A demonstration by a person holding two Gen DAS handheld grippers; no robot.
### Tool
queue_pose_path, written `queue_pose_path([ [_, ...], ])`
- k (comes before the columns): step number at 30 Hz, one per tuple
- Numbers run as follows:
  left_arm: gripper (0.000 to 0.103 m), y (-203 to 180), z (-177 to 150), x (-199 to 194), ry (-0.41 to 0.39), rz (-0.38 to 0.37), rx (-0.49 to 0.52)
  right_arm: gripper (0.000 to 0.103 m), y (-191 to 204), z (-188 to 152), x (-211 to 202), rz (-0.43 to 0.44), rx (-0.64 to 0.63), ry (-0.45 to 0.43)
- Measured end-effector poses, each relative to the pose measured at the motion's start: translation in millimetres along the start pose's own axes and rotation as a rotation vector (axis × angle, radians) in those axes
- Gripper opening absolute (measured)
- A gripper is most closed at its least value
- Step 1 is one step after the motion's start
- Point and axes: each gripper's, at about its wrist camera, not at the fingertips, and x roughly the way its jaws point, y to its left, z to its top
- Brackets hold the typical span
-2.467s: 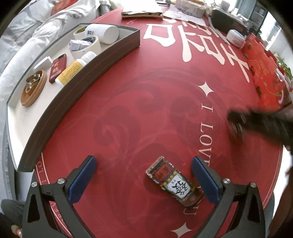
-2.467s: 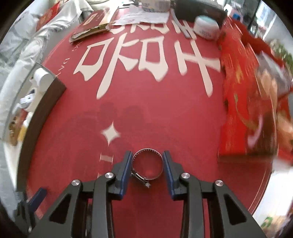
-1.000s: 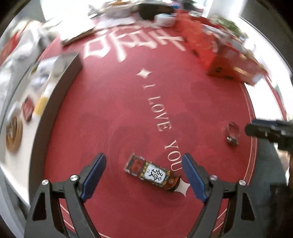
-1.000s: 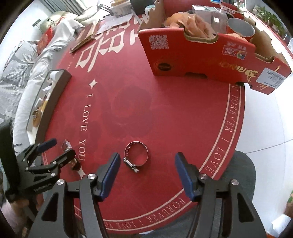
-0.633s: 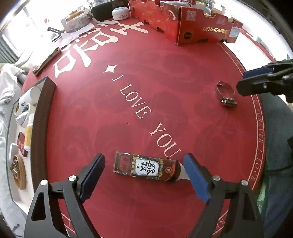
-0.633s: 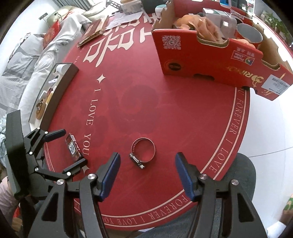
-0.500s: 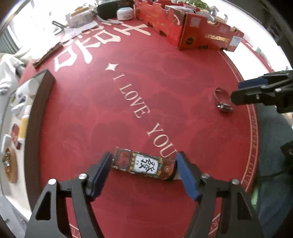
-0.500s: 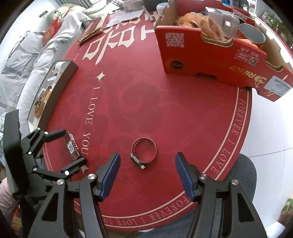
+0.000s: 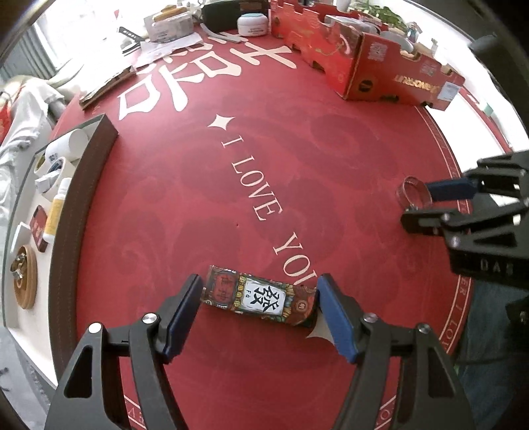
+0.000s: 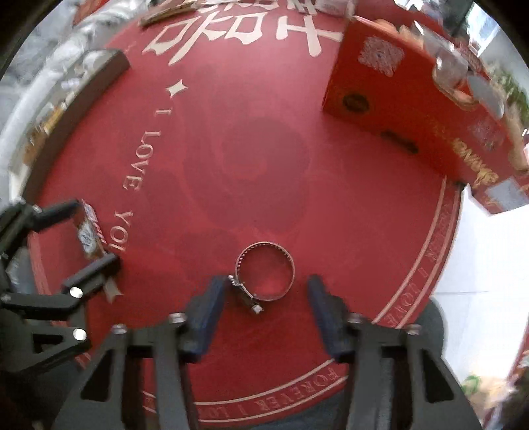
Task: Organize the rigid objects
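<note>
Left tool (image 9: 258, 284): pointing steeply down, clamped endwise on small printed box (image 9: 258, 296). One blue pad against each short end. Box lying flat on red bench (image 9: 297, 165), long axis across the jaws, white label panel with a black character facing up. Positioned at the tail of the "I LOVE YOU" lettering, near the bench's near edge.

Right tool (image 10: 266, 282): pointing straight down, jaws apart and closing. Metal hose clamp (image 10: 264, 245) between them, lying flat on the bench with its screw housing toward the left-hand pad. Right-hand pad clear of the band in the right wrist view; left-hand pad just beside the screw housing, contact not confirmed (frame blurred). Clamp sited inside the ring of "FOREVER" lettering at the bench rim, well apart from the printed box.

Dark-walled tray (image 9: 82, 198) at the left edge of the bench, holding:
- white bottle (image 9: 72, 142) on its side, far end
- tape roll (image 9: 53, 165)
- yellow-labelled bottle (image 9: 56, 211)
- small red box (image 9: 38, 226)
- round wooden disc (image 9: 24, 281) with a metal item on it, near end

Open red carton (image 9: 396, 79) along the far right of the bench. White jar (image 9: 253, 24) and papers at the far edge.
</note>
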Motion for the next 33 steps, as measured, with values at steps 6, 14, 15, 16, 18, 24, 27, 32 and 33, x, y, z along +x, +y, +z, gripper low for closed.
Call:
queue_pose_path([
  [6,0.074,13,9,-12,-0.027,0.028,-0.073,0.041,-4,2,-22,0.027,0.048,-0.057],
  [14,0.074,43,28,-41,-0.072,0.037,-0.254,0.041,2,17,-64,0.059,0.048,-0.137],
  [15,0.074,45,30,-46,-0.081,0.045,-0.265,0.041,3,20,-69,0.064,0.047,-0.146],
  [16,0.074,49,31,-51,-0.091,0.055,-0.279,0.041,6,24,-75,0.07,0.043,-0.157],
  [18,0.074,57,34,-60,-0.104,0.071,-0.305,0.041,16,30,-83,0.072,0.029,-0.178],
  [24,0.074,94,36,-77,-0.123,0.106,-0.408,0.041,52,61,-104,0.106,-0.027,-0.218],
  [27,0.074,116,33,-86,-0.138,0.135,-0.454,0.041,74,77,-112,0.122,-0.068,-0.235],
  [32,0.074,161,21,-94,-0.149,0.186,-0.557,0.041,119,110,-118,0.17,-0.129,-0.247],
  [33,0.074,172,17,-95,-0.149,0.193,-0.582,0.041,128,116,-119,0.176,-0.142,-0.25],
])
